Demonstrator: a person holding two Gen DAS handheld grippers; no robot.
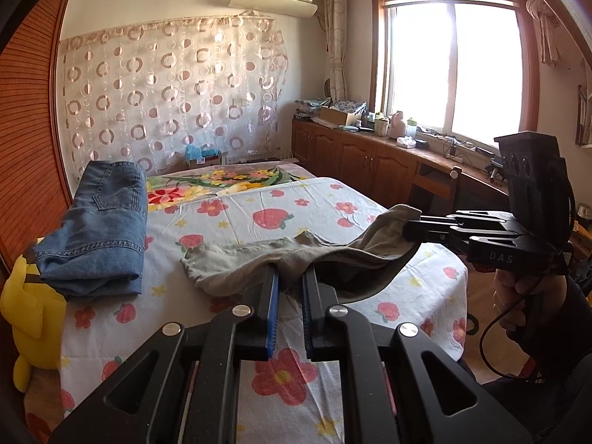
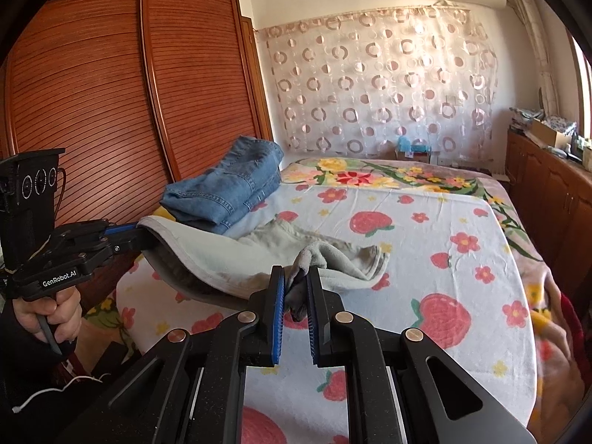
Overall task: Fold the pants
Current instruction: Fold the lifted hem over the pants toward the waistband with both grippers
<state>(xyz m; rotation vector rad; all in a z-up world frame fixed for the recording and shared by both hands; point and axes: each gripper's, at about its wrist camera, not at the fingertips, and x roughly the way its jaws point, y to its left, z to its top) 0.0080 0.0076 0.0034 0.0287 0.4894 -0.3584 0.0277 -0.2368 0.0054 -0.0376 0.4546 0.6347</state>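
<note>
The grey pants [image 1: 296,259] hang stretched between my two grippers, their long side running left to right across the near part of the bed [image 1: 259,199], the far part resting on it. My left gripper [image 1: 290,285] clenches one edge, my right gripper [image 2: 296,285] the other. Both point slightly down. Folded jeans [image 1: 100,229] lie at the left.

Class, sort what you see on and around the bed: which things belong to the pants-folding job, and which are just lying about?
Part of the job:
- grey pants
- left gripper, shut on them
- right gripper, shut on them

Just lying about:
- folded jeans
- yellow plush toy
- flowered blanket
</note>
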